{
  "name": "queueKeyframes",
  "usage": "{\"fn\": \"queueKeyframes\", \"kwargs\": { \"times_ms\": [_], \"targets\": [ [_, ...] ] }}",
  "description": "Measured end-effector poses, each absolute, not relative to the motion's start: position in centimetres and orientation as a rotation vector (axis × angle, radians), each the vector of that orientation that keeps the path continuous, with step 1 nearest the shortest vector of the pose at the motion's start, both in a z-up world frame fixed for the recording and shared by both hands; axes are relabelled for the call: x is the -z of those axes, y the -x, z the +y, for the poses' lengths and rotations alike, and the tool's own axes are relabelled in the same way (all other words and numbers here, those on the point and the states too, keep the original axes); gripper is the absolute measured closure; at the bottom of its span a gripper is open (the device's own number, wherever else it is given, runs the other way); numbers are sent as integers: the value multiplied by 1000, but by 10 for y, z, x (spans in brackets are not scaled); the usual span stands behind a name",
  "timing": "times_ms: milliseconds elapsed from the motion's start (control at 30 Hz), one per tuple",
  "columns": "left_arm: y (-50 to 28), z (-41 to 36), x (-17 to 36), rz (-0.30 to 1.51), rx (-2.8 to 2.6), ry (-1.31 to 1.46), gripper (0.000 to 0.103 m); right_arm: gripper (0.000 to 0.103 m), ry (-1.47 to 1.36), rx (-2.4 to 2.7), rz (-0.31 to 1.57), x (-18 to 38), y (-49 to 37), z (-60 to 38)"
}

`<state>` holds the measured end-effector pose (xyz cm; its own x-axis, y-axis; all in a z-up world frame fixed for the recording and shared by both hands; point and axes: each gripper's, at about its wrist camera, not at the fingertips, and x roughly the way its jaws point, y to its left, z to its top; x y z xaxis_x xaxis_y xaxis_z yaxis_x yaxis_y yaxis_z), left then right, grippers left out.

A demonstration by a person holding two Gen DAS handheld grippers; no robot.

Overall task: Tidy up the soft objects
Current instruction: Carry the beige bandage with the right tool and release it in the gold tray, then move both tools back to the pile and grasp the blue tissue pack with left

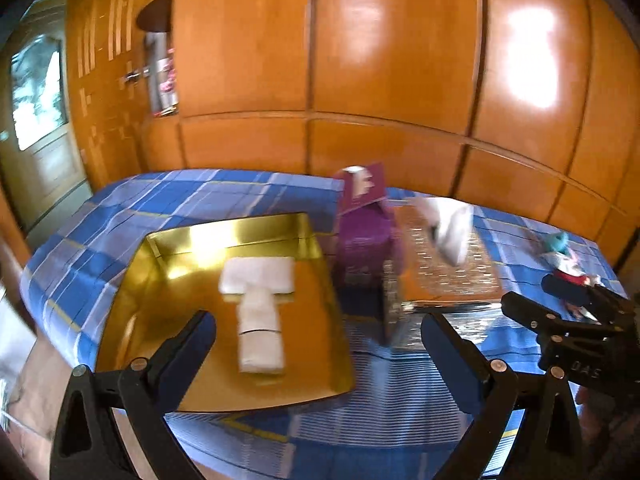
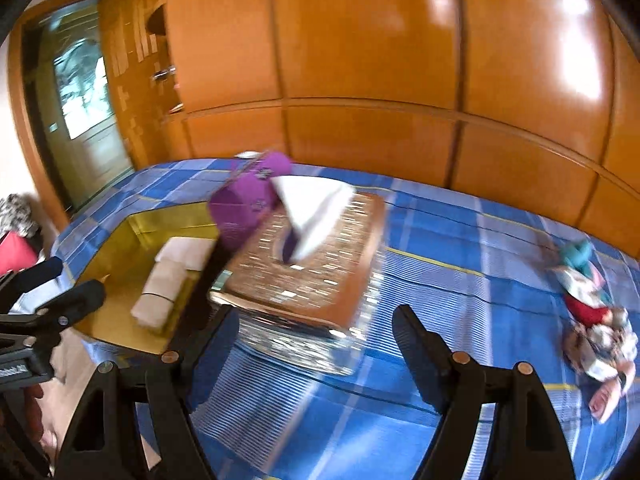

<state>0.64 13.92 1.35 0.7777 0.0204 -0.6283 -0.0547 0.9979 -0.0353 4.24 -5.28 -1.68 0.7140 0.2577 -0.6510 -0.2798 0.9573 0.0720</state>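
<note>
The blue checked bedcover (image 2: pixel 460 240) fills the middle and lower frame up to the wooden wardrobe (image 2: pixel 360 60), with bare cloth at lower centre and right. Left of centre a gold tray (image 1: pixel 168 280) holds folded white cloths (image 1: pixel 258 300), beside a tissue box (image 2: pixel 312 272) and purple box (image 1: pixel 362 240); small soft toys (image 2: pixel 592 312) lie at the right edge. The left gripper (image 1: pixel 316 344) and right gripper (image 2: pixel 312 340) both stand wide apart, holding nothing.

Blue, white and yellow plaid on the bedspread (image 1: pixel 168 208). Shiny gold on the tray (image 1: pixel 320 344), white on its folded cloths (image 1: pixel 258 308). Purple carton (image 2: pixel 244 208) at centre, white tissue (image 2: pixel 316 208), glossy orange cupboard (image 2: pixel 360 60) above.
</note>
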Motion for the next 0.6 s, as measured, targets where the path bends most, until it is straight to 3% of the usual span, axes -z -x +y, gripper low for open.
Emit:
{"fn": "queueKeyframes", "kwargs": {
  "times_ms": [600],
  "targets": [
    [-19, 32, -24, 653, 308, -54, 0, 23, -152, 63, 769, 40, -9, -217]
  ]
}}
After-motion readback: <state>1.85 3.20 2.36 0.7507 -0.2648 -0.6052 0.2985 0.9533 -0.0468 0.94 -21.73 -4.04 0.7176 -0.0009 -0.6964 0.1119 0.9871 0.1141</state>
